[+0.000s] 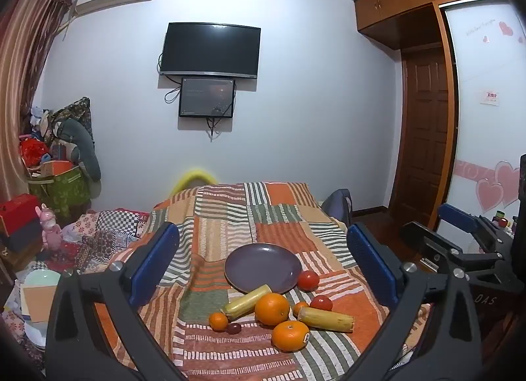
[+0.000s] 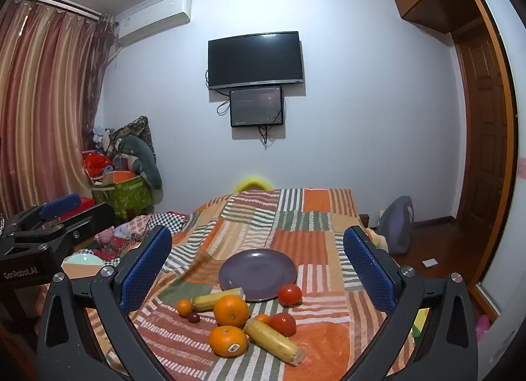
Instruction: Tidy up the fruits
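An empty purple plate (image 1: pixel 261 266) (image 2: pixel 258 271) lies on the striped patchwork cloth (image 1: pixel 230 213) (image 2: pixel 312 243). In front of it lie two large oranges (image 1: pixel 272 308) (image 2: pixel 231 311), one with a sticker (image 1: pixel 290 335) (image 2: pixel 227 340), two small oranges (image 1: pixel 218 321) (image 2: pixel 184 307), two tomatoes (image 1: pixel 308 280) (image 2: pixel 290 294), two corn cobs (image 1: pixel 325 318) (image 2: pixel 274 341) and a dark grape (image 1: pixel 233 328) (image 2: pixel 193 317). My left gripper (image 1: pixel 263 259) and right gripper (image 2: pixel 258 262) are both open and empty, held above and before the fruit.
The right gripper's body (image 1: pixel 466 243) shows at the right of the left wrist view; the left gripper's body (image 2: pixel 42 233) at the left of the right wrist view. Clutter, bowls (image 1: pixel 39 279) and boxes lie left of the bed. A wooden door (image 1: pixel 424 137) stands right.
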A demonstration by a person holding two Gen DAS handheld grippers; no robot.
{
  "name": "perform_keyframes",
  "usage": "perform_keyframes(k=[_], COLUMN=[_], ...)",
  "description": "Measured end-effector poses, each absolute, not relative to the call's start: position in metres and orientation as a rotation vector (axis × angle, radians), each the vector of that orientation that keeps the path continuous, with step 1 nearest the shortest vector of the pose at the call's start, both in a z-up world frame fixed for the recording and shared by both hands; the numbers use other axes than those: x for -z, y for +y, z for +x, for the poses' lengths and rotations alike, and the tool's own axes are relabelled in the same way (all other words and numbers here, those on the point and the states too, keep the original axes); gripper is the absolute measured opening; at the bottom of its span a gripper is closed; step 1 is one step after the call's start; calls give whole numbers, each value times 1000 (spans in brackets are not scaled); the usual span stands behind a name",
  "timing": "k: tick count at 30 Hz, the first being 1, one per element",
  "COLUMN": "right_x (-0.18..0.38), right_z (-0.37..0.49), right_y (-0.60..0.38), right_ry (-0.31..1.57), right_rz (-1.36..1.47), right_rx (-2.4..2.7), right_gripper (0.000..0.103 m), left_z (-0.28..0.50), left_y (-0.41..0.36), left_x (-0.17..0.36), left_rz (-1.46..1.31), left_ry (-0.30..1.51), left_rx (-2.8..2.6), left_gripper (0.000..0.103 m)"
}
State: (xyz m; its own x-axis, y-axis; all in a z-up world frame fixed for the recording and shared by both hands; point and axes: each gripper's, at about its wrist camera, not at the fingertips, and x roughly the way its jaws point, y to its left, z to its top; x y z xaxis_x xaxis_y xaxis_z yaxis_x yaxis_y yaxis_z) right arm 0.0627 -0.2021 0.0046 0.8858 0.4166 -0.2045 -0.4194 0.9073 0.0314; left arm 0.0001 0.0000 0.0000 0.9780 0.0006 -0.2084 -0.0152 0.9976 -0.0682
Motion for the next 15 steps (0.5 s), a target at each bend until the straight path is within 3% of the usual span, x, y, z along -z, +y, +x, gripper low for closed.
perform_keyframes(k=[15], right_x=[-6], right_z=[63], right_y=[-198], right_ry=[210], right_rz=[-13], right_rx=[-438], right_gripper=[103], left_z=[3], left_y=[-1], left_x=[4], left_rz=[-53], left_ry=[211], left_rx=[-10], left_gripper=[103])
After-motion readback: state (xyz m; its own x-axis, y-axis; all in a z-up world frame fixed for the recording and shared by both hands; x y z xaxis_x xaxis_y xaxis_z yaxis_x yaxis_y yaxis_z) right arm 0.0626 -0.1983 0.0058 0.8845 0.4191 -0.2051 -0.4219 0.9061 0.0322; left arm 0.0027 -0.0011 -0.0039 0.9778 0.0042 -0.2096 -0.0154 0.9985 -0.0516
